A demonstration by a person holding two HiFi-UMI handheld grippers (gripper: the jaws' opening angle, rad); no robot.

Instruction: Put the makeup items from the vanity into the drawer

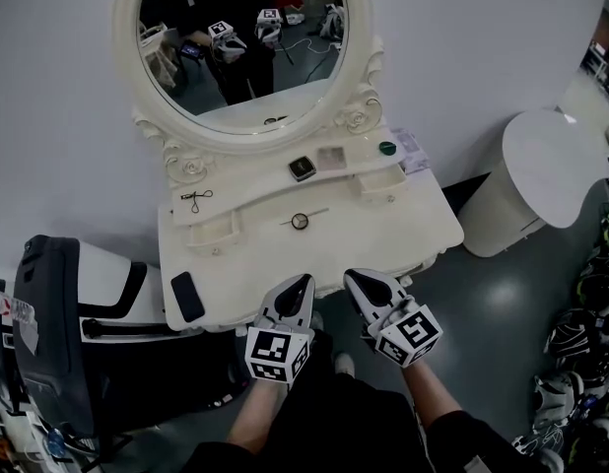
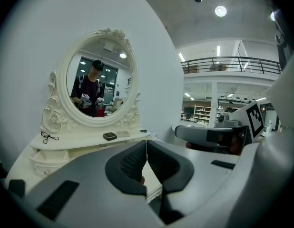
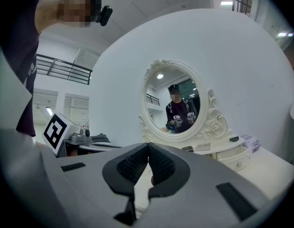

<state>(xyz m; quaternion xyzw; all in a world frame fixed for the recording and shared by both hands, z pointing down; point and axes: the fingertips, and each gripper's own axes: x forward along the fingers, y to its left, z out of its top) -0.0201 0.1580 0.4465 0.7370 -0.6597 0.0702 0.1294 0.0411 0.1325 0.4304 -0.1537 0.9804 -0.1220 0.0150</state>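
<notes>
The white vanity (image 1: 423, 230) with its oval mirror (image 1: 243, 37) stands against the wall ahead of me. On its raised shelf lie a black square compact (image 1: 302, 168), a pale flat case (image 1: 330, 158), a green round pot (image 1: 386, 148) and a black wire-like tool (image 1: 196, 201). A small round item with a thin handle (image 1: 300, 221) and a flat black case (image 1: 186, 296) rest on the lower top. Two small drawers (image 1: 218, 233) sit under the shelf. My left gripper (image 1: 303, 284) and right gripper (image 1: 356, 279) hover side by side at the front edge, both shut and empty.
A white round stool (image 1: 541, 166) stands right of the vanity, a dark chair (image 1: 58, 323) to its left. Gear lies on the floor at far right (image 1: 580, 343). A patterned packet (image 1: 413, 151) sits at the shelf's right end.
</notes>
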